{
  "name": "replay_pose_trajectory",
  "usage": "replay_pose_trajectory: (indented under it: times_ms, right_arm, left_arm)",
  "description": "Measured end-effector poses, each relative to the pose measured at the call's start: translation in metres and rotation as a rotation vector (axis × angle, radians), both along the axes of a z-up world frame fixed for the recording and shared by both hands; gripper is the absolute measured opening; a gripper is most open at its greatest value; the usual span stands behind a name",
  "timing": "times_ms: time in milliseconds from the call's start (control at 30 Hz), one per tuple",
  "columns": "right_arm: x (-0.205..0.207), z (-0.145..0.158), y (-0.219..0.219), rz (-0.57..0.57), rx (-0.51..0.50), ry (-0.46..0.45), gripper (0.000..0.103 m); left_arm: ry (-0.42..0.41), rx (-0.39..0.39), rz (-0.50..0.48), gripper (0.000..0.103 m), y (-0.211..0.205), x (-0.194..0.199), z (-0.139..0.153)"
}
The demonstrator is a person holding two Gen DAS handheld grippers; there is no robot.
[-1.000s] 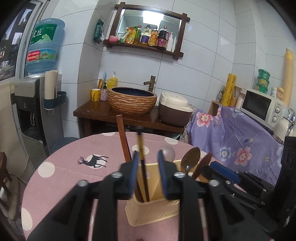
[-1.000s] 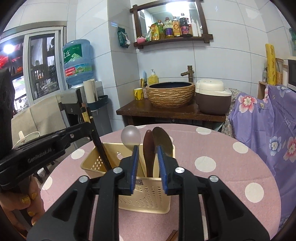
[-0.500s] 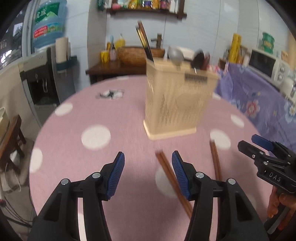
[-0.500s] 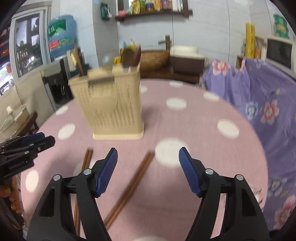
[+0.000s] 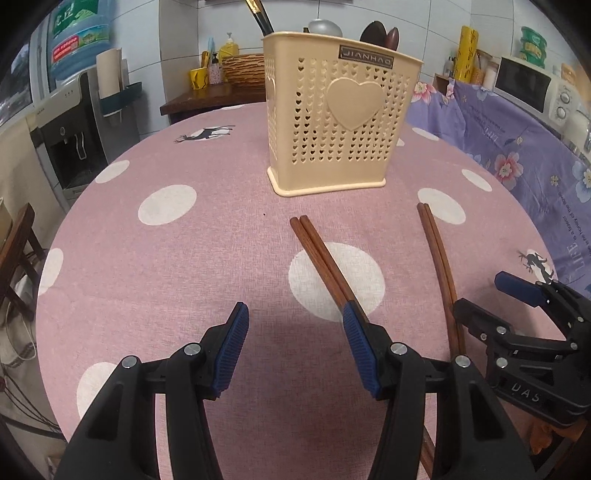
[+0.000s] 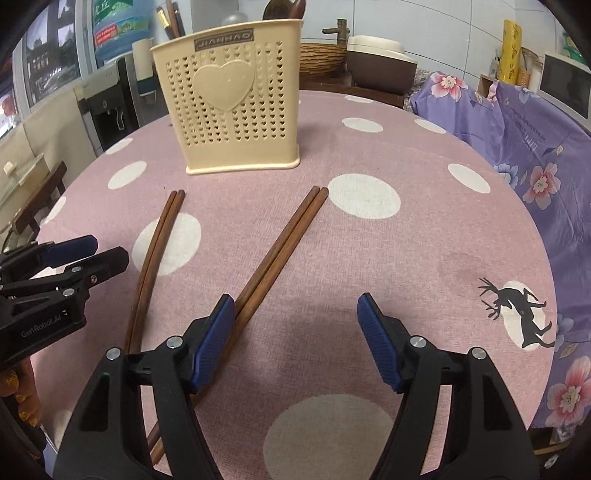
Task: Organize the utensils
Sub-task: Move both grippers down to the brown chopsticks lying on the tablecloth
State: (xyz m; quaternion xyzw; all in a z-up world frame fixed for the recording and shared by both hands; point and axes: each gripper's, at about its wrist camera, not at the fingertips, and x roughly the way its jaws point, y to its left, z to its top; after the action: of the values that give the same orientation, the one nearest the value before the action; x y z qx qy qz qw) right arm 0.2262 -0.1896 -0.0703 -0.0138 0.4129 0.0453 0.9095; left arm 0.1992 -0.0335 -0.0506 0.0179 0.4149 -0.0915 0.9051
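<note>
The near ends of the left chopstick pair [image 5: 325,258] run under the left hand-held gripper [image 5: 295,347]; spoon bowls [image 5: 378,35] alone show above the utensil basket [image 5: 332,122], handles hidden; chopsticks in the basket [image 5: 258,14] are cut by the top edge.

The round table [image 5: 207,229] wears a dusty pink cloth with large white dots and small black deer silhouettes [image 6: 517,310], and on it a cream-beige utensil holder [image 5: 332,122] shows rows of tiny heart-shaped holes around one big raised heart. Two pairs of reddish-brown wooden chopsticks [image 5: 325,262] [image 5: 439,258] lie on the pink, one pair crossing a white dot. Both the left gripper [image 5: 295,339] and the right gripper [image 6: 295,332] are black with ribbed blue pads, and beside the table hangs a purple cloth [image 6: 535,147] printed with pink and white flowers.
</note>
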Motion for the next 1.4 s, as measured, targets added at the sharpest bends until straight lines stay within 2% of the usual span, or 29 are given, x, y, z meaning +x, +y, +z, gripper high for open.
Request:
replay_pose_trajectory:
  times_ms: [167, 233, 267, 367, 533, 967, 1133, 1233, 1333, 1400]
  right_arm:
    - [-0.001, 0.003, -0.002, 0.005, -0.045, 0.012, 0.070]
    - [-0.002, 0.006, -0.011, -0.041, -0.097, 0.023, 0.070]
    - [-0.004, 0.008, -0.019, -0.059, -0.093, 0.021, 0.070]
    - [-0.009, 0.012, -0.036, -0.072, 0.013, 0.026, 0.069]
    - [-0.010, 0.014, -0.036, -0.078, 0.042, 0.007, 0.069]
    - [-0.010, 0.012, -0.031, -0.068, 0.059, 0.009, 0.070]
    - [-0.010, 0.011, -0.029, -0.068, 0.057, 0.009, 0.070]
    - [-0.010, 0.009, -0.028, -0.068, 0.051, 0.019, 0.070]
    - [-0.011, 0.009, -0.033, -0.076, 0.048, 0.021, 0.070]
    - [-0.010, 0.011, -0.038, -0.087, 0.054, 0.014, 0.070]
  left_arm:
    - [0.006, 0.003, -0.008, 0.053, -0.005, -0.001, -0.002]
    - [0.007, 0.009, -0.016, 0.053, -0.007, -0.002, -0.001]
    - [0.007, 0.009, -0.017, 0.053, -0.008, -0.002, -0.001]
    - [0.010, 0.007, -0.022, 0.053, -0.011, -0.002, -0.003]
    - [0.013, 0.014, -0.025, 0.053, -0.018, -0.001, -0.005]
    - [0.018, 0.004, 0.000, 0.054, -0.016, -0.003, -0.008]
    - [0.009, 0.039, -0.003, 0.055, -0.020, 0.000, -0.007]
    - [0.024, 0.016, -0.011, 0.054, -0.014, 0.000, -0.008]
    - [0.030, 0.027, -0.007, 0.053, -0.003, -0.005, -0.009]
    - [0.038, -0.011, 0.017, 0.053, 0.010, -0.007, -0.008]
